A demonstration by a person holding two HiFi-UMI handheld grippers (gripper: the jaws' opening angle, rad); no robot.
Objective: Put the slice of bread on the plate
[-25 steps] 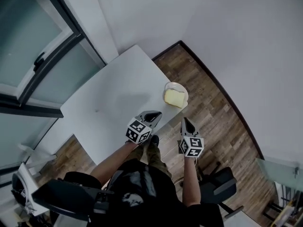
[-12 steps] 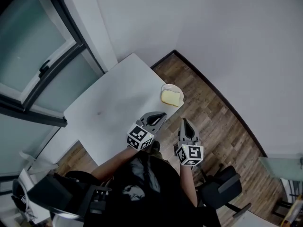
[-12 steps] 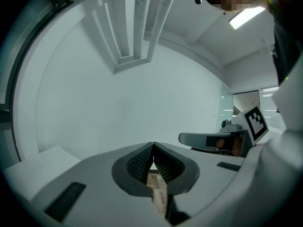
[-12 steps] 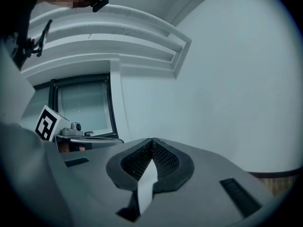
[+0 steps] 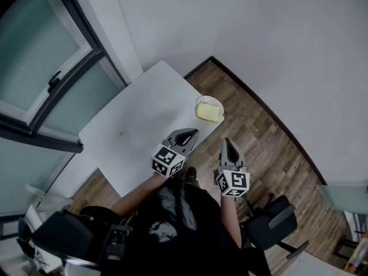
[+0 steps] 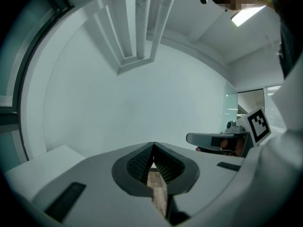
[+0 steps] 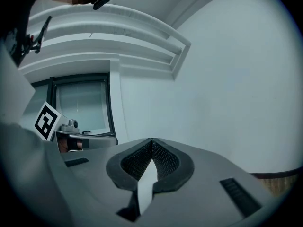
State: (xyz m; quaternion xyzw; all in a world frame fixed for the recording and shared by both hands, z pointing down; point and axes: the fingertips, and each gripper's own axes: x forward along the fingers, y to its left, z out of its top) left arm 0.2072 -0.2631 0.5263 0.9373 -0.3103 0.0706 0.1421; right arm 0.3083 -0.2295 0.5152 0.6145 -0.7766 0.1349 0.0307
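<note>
The slice of bread [image 5: 209, 112] lies on a small white plate [image 5: 202, 100] at the right edge of the white table [image 5: 138, 125]. Both grippers hang in the air on the near side of the table, well short of the plate. My left gripper [image 5: 194, 132] hovers over the table's near edge, and my right gripper [image 5: 227, 141] is off the table, over the wooden floor. In the left gripper view the left gripper [image 6: 152, 146] has its jaw tips meeting with nothing held. The right gripper [image 7: 152, 141] is likewise shut and empty in its own view, facing a bare wall.
A dark office chair [image 5: 276, 223] stands on the wooden floor [image 5: 259, 137] behind the person at lower right. A window with a dark frame [image 5: 52, 79] runs along the table's far left side. White walls close the corner beyond the table.
Both grippers have risen away from the table's near edge and now sit closer to the head camera. The bread and plate have stayed put.
</note>
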